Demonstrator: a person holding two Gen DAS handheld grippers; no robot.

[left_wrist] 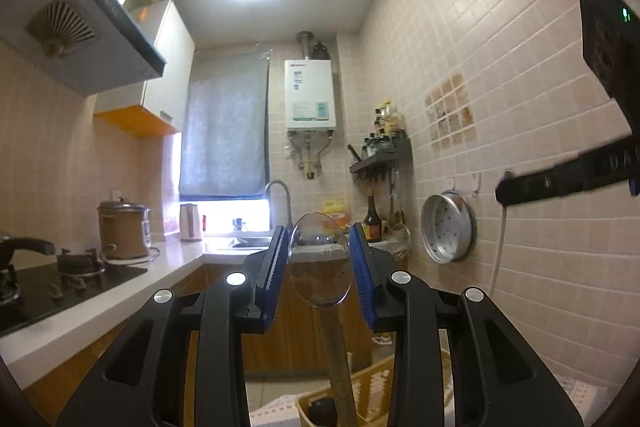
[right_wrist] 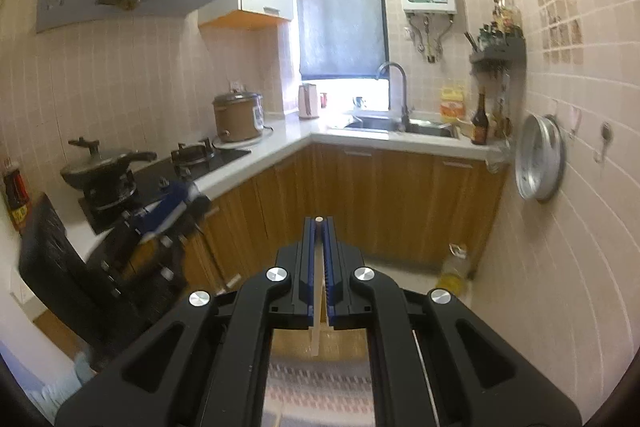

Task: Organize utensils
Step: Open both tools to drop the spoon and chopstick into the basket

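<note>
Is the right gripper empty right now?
No, the right gripper is shut on a pale chopstick, whose round tip shows between the blue pads and whose shaft runs back under the jaws.

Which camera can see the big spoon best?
The left wrist view. The spoon fills the middle, its bowl standing between the left gripper fingers, handle running down. The right wrist view shows no spoon; there the left gripper is blurred.

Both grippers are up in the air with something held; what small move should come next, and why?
Probably lower both toward the basket below: the left gripper holds a spoon upright, the right gripper pinches a chopstick, and neither is sorted yet.
</note>
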